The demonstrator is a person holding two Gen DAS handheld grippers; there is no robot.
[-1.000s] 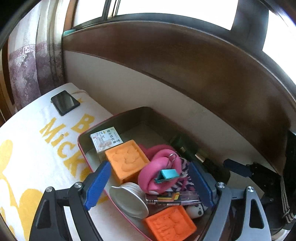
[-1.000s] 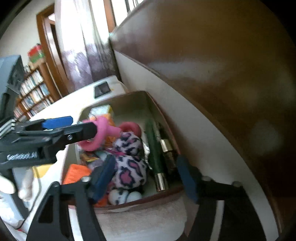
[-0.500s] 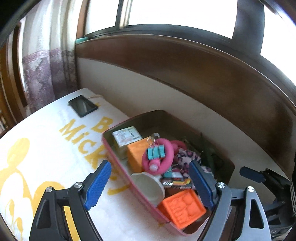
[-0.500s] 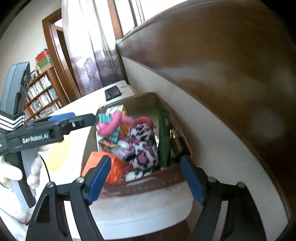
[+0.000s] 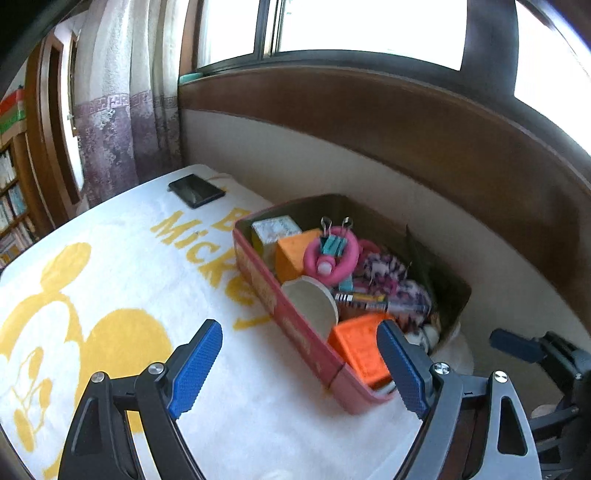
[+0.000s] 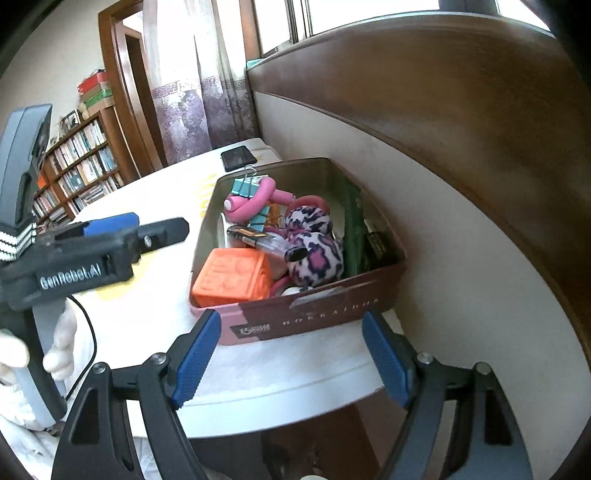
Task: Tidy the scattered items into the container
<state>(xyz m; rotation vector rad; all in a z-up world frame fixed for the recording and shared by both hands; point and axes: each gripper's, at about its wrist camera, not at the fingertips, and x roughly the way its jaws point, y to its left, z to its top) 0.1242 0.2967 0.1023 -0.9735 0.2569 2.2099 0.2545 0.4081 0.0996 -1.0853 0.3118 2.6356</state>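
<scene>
Now that both tools have drawn back from the tin (image 6: 310, 325) | left gripper (image 5: 299, 369) and right gripper (image 6: 291, 358) spread apart, empty | pink ring (image 5: 332, 254) left inside | only the phone (image 5: 195, 190) remains out; tidying looks finished.

Left gripper (image 5: 299, 367) and right gripper (image 6: 291, 356) gape, empty.

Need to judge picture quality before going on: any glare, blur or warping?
Left wrist: window blown out white, tin contents slightly soft, edges bowed by fisheye. Right wrist: sharper on the tin, glare on the wood panel, window washed out.
</scene>
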